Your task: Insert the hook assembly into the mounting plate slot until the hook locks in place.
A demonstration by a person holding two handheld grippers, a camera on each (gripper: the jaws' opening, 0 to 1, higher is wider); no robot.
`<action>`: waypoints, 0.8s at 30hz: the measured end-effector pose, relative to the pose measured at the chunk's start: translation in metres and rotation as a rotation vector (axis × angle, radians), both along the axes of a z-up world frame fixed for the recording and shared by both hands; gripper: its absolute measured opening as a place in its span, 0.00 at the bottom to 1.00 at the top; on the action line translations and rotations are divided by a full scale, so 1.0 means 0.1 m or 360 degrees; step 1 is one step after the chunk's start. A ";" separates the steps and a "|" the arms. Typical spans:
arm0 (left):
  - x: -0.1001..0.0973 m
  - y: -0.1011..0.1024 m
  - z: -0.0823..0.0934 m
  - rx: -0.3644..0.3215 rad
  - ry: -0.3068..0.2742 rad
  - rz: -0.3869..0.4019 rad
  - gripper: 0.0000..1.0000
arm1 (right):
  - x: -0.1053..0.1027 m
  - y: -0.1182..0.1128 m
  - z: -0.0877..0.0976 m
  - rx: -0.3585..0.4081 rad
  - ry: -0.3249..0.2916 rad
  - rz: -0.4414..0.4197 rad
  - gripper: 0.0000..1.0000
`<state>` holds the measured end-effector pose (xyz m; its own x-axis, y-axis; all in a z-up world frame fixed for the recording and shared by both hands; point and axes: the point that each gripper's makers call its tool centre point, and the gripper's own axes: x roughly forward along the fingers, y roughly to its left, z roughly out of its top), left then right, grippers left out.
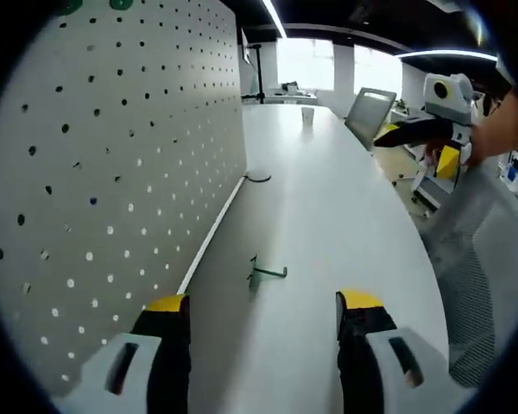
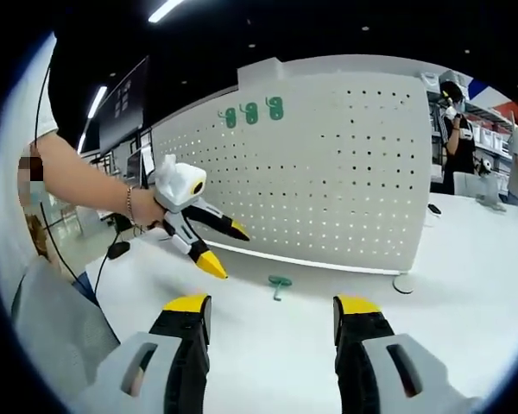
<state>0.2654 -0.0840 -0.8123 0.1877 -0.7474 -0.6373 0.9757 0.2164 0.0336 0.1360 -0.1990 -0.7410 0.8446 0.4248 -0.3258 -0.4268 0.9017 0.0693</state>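
Open-plan office: long white table [image 1: 328,216], office chairs [image 1: 369,112], ceiling strip lights [image 1: 274,17].

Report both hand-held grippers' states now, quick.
Left hand-held gripper: open, holding nothing.
Right hand-held gripper: open, holding nothing; green hook lies on table.

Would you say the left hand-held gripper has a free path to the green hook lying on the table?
Probably yes: the hook lies ahead of the open left hand-held gripper, with only bare table between them.

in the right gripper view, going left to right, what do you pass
person's hand → left gripper → green hook on the table → round base at the pegboard's right end → person standing in the background
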 end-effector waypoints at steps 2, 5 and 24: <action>0.01 -0.01 -0.03 0.0016 0.0004 -0.0013 0.71 | 0.00 0.00 -0.01 0.0000 0.0007 0.0003 0.55; 0.02 -0.02 -0.08 0.0066 -0.0012 -0.0053 0.71 | -0.01 0.01 -0.04 0.0009 0.0021 0.0003 0.55; 0.10 -0.29 -0.36 0.0258 0.0010 -0.0215 0.70 | -0.02 0.00 -0.15 -0.0125 0.0062 0.0001 0.54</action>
<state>0.2751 -0.1129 -0.8482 0.0883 -0.6530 -0.7522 0.9958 0.0755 0.0513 0.1336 -0.1992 -0.7562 0.8303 0.3971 -0.3909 -0.4257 0.9047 0.0149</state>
